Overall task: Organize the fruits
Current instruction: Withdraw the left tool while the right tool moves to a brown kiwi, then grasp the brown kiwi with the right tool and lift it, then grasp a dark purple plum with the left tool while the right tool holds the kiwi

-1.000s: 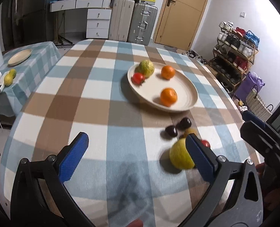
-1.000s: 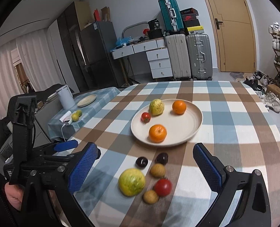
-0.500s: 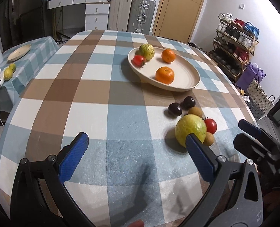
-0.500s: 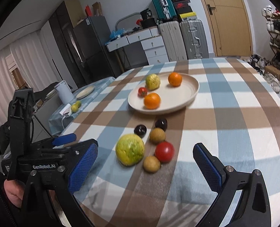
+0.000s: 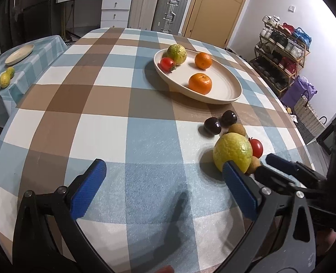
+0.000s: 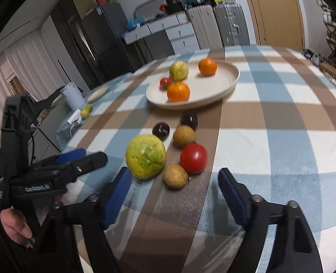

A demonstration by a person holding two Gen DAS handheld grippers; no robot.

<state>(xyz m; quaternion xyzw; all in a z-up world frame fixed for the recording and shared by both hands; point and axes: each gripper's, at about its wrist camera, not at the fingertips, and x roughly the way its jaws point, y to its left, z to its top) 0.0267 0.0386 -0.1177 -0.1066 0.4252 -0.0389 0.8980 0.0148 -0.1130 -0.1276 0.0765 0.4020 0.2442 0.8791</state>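
Observation:
A cream plate (image 5: 227, 91) (image 6: 227, 84) on the checked table holds two oranges (image 5: 200, 83), a green-yellow fruit (image 5: 177, 51) and a small tomato (image 5: 167, 64). In front of it lie loose fruits: a big yellow-green fruit (image 5: 232, 153) (image 6: 145, 156), a red tomato (image 6: 194, 158), two brown fruits (image 6: 175, 175) and two dark plums (image 6: 189, 120). My left gripper (image 5: 165, 182) is open, low over the table, left of the big fruit. My right gripper (image 6: 174, 186) is open, just before the nearest brown fruit.
A side table (image 5: 31, 61) at the left holds a wooden plate (image 5: 19, 54), two small green fruits (image 5: 4, 79) and a white kettle. Suitcases, drawers and a door stand behind. A shoe rack (image 5: 283, 54) is at the right.
Both grippers have moved forward and lower toward the loose fruits. The right gripper now sits close to the brown fruit and the big yellow-green fruit. Both stay open.

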